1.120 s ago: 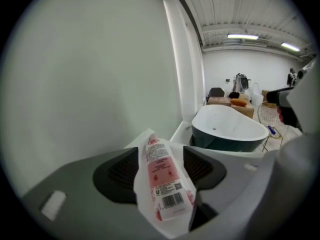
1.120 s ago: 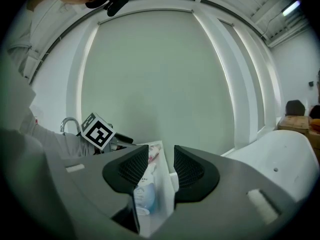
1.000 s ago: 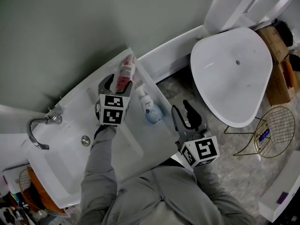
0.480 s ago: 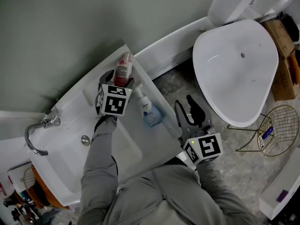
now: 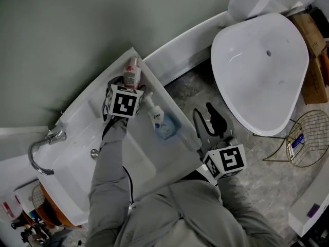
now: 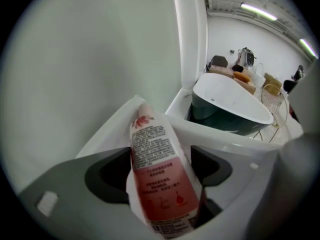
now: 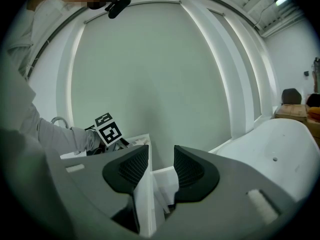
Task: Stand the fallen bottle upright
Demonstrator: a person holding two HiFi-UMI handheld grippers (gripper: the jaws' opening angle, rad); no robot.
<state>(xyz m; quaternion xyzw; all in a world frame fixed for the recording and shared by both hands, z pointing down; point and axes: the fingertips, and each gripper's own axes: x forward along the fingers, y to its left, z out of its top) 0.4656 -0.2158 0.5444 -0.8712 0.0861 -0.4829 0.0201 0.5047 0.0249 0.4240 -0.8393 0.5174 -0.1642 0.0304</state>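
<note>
A red-and-white bottle (image 5: 131, 74) rests at the far corner of the white sink counter (image 5: 175, 138). My left gripper (image 5: 128, 84) straddles it from above. In the left gripper view the bottle (image 6: 157, 179) runs lengthways between the jaws, narrow end pointing away, and I cannot tell whether it stands or lies. The left gripper (image 6: 161, 159) is opening; gaps show on both sides of the bottle. A white-and-blue pump bottle (image 5: 160, 120) lies just right of it. My right gripper (image 5: 204, 115) hangs beyond the counter's right edge, slightly open and empty (image 7: 161, 156).
The sink basin (image 5: 121, 161) and chrome tap (image 5: 42, 151) lie at the lower left. A large white bathtub (image 5: 262, 60) fills the upper right. A wire basket (image 5: 306, 140) and a cardboard box (image 5: 313, 81) stand on the floor at the right edge.
My left gripper sank toward the counter's far corner and its jaws spread away from the red-and-white bottle. The right gripper shifted slightly.
</note>
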